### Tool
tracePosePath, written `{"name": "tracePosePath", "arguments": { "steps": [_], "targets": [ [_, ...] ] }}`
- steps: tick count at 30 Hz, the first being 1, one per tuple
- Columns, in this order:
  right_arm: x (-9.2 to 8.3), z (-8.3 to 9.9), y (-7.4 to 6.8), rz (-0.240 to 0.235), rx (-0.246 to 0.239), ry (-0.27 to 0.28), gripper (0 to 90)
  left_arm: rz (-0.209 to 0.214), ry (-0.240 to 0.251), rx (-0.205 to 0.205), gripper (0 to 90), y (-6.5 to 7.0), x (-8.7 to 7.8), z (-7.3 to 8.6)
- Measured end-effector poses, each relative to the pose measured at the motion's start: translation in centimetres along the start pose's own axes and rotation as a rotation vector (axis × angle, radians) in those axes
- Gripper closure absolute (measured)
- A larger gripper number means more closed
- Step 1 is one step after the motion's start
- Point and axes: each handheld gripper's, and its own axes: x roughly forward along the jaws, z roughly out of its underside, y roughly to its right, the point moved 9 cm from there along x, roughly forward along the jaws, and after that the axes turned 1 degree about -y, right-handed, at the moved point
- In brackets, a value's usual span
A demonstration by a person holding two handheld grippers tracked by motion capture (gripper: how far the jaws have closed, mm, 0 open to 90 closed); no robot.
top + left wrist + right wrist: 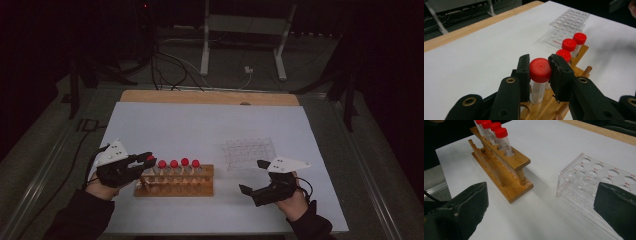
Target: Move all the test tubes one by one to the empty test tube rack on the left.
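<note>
Though clamped by the left hand-held gripper [538, 75] at its red cap, the first tube [539, 80], low centre of the left gripper view, sits yet in the wooden rack [554, 105] on the table [200, 125]. Light, stiff, smooth plastic, likely slippery below; best gripped at the ribbed cap and drawn straight up. Right hand-held gripper [255, 176] wide open and empty, lower right of the high view, near the clear rack [596, 182].

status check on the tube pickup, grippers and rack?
Left gripper shut on end red-capped clear tube, seated in wooden rack. Right gripper open, idle beside clear acrylic rack. Nothing obstructing.
</note>
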Motion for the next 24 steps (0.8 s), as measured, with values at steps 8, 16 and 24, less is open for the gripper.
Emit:
{"name": "tracePosePath", "arguments": {
  "steps": [8,16,24],
  "targets": [
    [0.0,0.0,0.0,-0.001,-0.001,-0.002,0.0,-0.003,-0.035,0.006,71.8,0.0,1.1,1.1],
    [0.0,0.0,0.0,-0.003,-0.001,-0.003,0.0,-0.012,-0.042,0.015,71.7,0.1,1.3,1.8],
    [0.0,0.0,0.0,-0.001,-0.001,-0.004,0.0,-0.008,-0.053,0.008,71.6,0.0,1.1,2.0]
  ]
}}
